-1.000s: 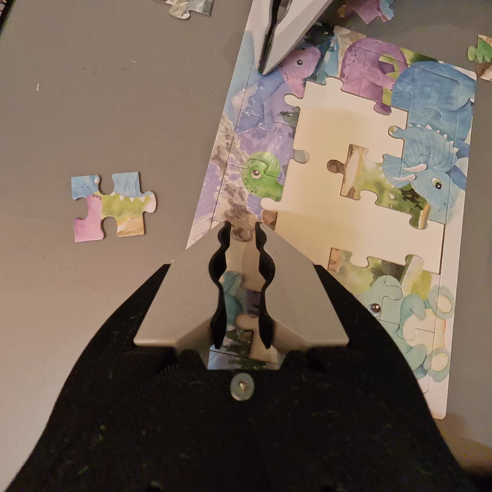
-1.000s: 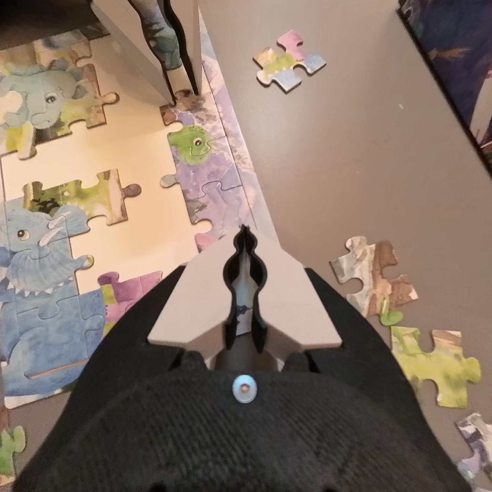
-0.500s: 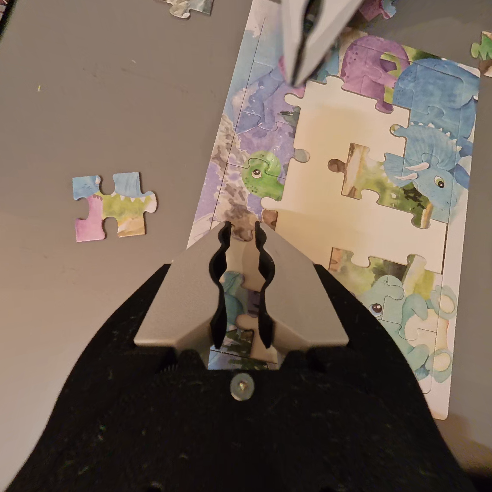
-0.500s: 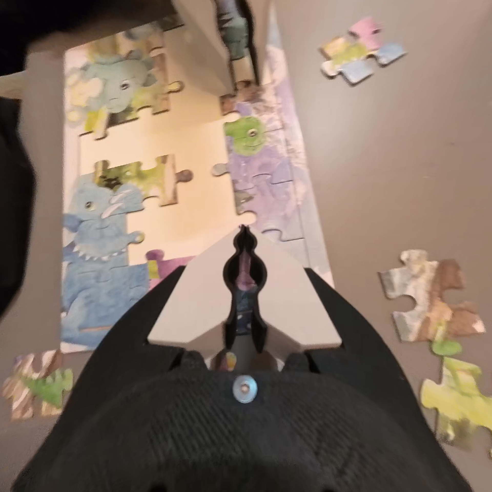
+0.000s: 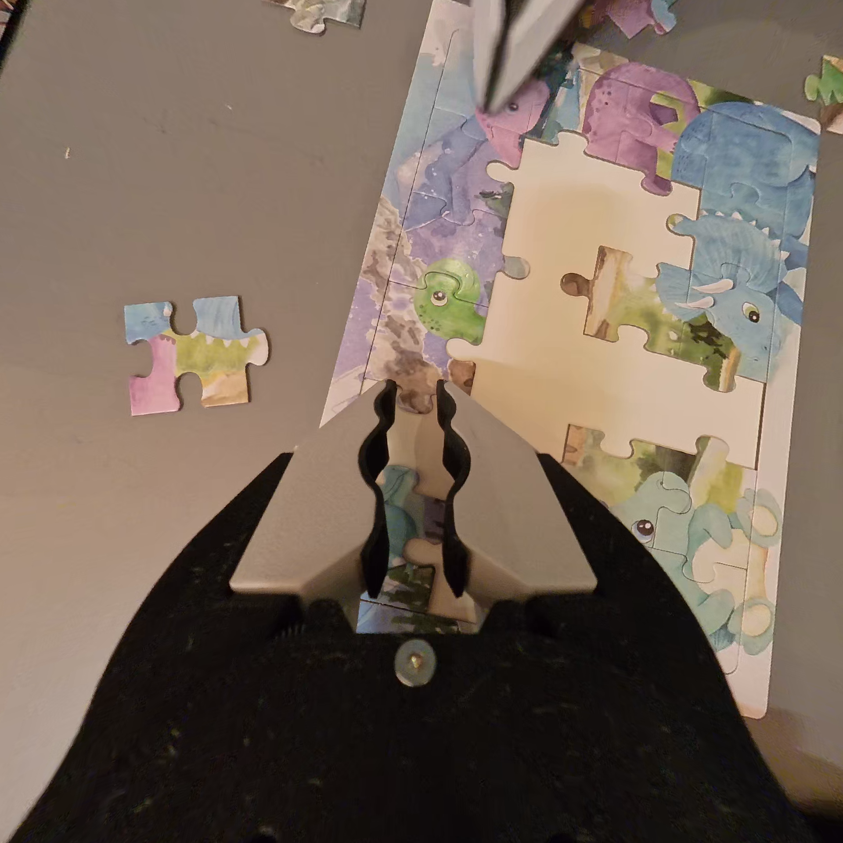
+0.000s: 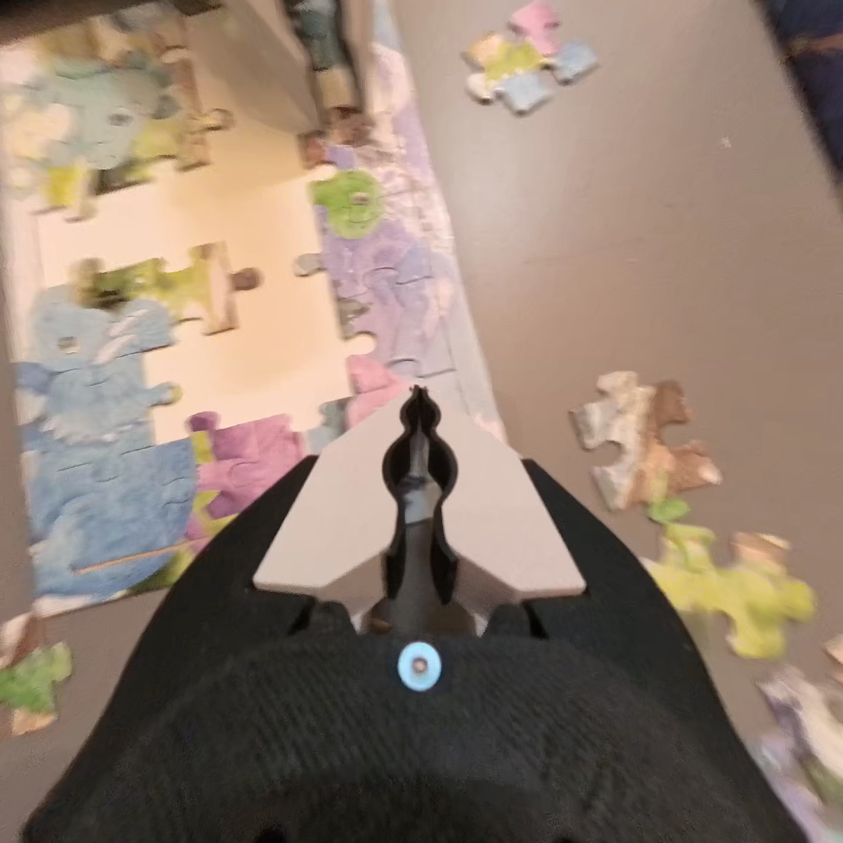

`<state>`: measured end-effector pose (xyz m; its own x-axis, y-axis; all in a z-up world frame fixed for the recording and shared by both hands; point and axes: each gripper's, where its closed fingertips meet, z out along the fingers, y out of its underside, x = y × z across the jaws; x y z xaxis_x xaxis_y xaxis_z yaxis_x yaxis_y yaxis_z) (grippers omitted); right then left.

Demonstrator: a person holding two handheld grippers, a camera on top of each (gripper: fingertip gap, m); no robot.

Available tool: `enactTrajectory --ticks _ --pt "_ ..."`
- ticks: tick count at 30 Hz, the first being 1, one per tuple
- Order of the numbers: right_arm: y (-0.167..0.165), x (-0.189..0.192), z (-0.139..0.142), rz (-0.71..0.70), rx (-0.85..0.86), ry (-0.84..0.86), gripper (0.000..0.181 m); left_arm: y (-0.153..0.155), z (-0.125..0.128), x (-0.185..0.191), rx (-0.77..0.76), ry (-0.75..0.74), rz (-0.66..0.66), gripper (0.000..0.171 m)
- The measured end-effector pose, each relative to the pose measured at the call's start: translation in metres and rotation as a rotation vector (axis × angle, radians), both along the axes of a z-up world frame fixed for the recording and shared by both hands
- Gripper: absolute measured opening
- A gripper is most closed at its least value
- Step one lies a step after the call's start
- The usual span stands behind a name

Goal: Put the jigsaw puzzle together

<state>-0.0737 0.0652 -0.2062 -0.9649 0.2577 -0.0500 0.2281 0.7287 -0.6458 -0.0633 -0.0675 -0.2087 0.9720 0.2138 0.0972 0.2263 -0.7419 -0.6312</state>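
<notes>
A dinosaur jigsaw puzzle (image 5: 593,219) lies on a grey table, its edges filled and its cream middle bare; it also shows, blurred, in the right wrist view (image 6: 205,219). My left gripper (image 5: 413,387) is open and empty, low over the puzzle's near left edge. It appears at the top of the right wrist view (image 6: 340,109). My right gripper (image 6: 417,392) is shut with nothing seen in it. Its tip is over the purple dinosaur head at the puzzle's far left (image 5: 497,105). A loose pink, blue and green piece (image 5: 196,356) lies left of the puzzle.
Loose pieces lie around the puzzle: a grey-brown one (image 6: 647,442), a yellow-green one (image 6: 739,593), a green one (image 6: 32,675) and one more at the lower right (image 6: 812,730). Another piece (image 5: 328,13) lies at the table's far side. A dark object (image 6: 812,68) borders the table. Spacing between my two grippers at the tips: around 15 cm.
My right gripper has shifted sideways from the puzzle's outer edge onto the purple dinosaur head and is moving, as its view is blurred. My left gripper has not moved.
</notes>
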Motion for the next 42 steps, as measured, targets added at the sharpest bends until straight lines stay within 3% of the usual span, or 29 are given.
enactTrajectory --ticks 2,6,13,18,24,31,42 --pt "0.005 -0.021 0.010 -0.075 0.004 0.140 0.000 0.000 0.006 -0.003 0.011 0.050 -0.002 0.010" --pt "0.008 -0.035 0.028 -0.136 -0.050 0.247 0.000 0.001 0.031 -0.009 0.136 0.094 0.020 0.004" --pt "0.005 -0.031 0.036 -0.129 -0.024 0.387 0.000 -0.010 0.024 -0.026 0.071 0.159 0.094 0.008" --pt "0.008 -0.034 0.070 -0.206 -0.162 0.472 0.000 -0.017 0.053 -0.048 0.196 0.250 0.219 0.007" --pt "0.050 -0.055 0.111 -0.397 -0.386 0.504 0.000 -0.027 0.087 -0.060 0.404 0.281 0.314 0.010" --pt "0.100 -0.071 0.120 -0.555 -0.473 0.496 0.005 -0.033 0.075 -0.072 0.350 0.290 0.370 0.013" --pt "0.106 -0.072 0.112 -0.564 -0.480 0.459 0.008 -0.030 0.068 -0.076 0.412 0.225 0.397 0.015"
